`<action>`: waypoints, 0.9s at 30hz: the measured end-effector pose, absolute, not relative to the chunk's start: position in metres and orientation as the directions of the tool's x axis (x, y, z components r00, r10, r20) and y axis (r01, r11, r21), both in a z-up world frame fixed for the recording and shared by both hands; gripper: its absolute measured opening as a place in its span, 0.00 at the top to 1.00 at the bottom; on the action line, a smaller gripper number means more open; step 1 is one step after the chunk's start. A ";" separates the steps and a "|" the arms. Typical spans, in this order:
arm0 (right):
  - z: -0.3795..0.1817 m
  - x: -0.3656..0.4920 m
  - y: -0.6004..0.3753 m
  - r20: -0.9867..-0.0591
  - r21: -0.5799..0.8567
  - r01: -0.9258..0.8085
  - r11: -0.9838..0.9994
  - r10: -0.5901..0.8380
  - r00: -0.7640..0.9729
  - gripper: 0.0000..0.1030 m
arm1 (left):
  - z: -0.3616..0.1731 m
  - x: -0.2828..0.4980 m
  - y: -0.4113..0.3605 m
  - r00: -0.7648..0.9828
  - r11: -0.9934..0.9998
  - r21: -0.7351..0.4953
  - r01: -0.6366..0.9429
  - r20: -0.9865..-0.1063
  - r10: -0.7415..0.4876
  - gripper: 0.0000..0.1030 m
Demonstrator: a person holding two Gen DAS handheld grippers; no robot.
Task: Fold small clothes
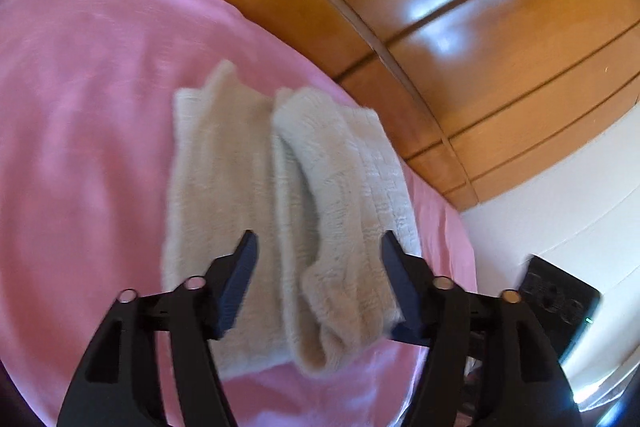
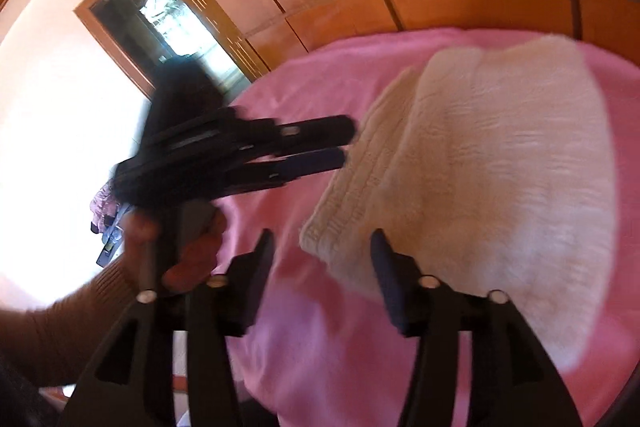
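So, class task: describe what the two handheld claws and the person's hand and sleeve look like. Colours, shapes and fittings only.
Both claws, left claw and right claw, have glossy black plastic frames with cut-out slots, round silver pivot pins and flat dark navy finger pads with a ribbed texture. The right view shows the left claw from the side, held by a bare hand on a dark handle, with a brown ribbed knit sleeve. No cables visible.

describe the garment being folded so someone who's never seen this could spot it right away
Find the pink blanket spread in front of the glossy wooden panels. On it lies a cream knitted garment, fuzzy and ribbed, with one part doubled over itself. It is the only pale, textured thing on the pink.
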State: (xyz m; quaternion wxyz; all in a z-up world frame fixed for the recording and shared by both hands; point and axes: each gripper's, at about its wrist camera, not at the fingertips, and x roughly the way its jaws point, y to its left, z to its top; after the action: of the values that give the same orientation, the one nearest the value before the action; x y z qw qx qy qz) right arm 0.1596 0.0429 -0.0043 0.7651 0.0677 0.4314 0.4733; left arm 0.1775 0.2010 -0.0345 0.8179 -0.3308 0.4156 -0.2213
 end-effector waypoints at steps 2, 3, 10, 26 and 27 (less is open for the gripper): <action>0.001 0.160 0.020 -0.585 0.504 -0.641 0.579 0.775 0.241 0.39 | -0.036 0.191 0.186 0.521 0.693 -0.713 0.107 -0.554 -0.650 0.26; 0.001 0.164 0.004 -0.577 0.511 -0.611 0.604 0.768 0.277 0.39 | -0.037 0.197 0.179 0.506 0.704 -0.701 0.109 -0.571 -0.647 0.25; -0.033 0.196 -0.044 -0.647 0.483 -0.462 0.744 0.659 0.383 0.40 | -0.062 0.233 0.157 0.422 0.695 -0.713 0.094 -0.604 -0.676 0.39; -0.046 0.173 0.055 -0.718 0.396 -0.580 0.712 0.633 0.288 0.43 | 0.006 0.184 0.199 0.665 0.902 -0.414 0.122 -0.640 -0.384 0.84; -0.053 0.176 0.061 -0.738 0.388 -0.569 0.725 0.614 0.279 0.43 | -0.007 0.188 0.200 0.640 0.913 -0.396 0.094 -0.679 -0.360 0.82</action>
State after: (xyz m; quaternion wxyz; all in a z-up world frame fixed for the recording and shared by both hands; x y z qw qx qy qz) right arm 0.1760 0.0608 -0.0529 0.7992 0.0239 0.4730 0.3701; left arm 0.1885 0.2004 -0.0070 0.8904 -0.1644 0.4048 -0.1274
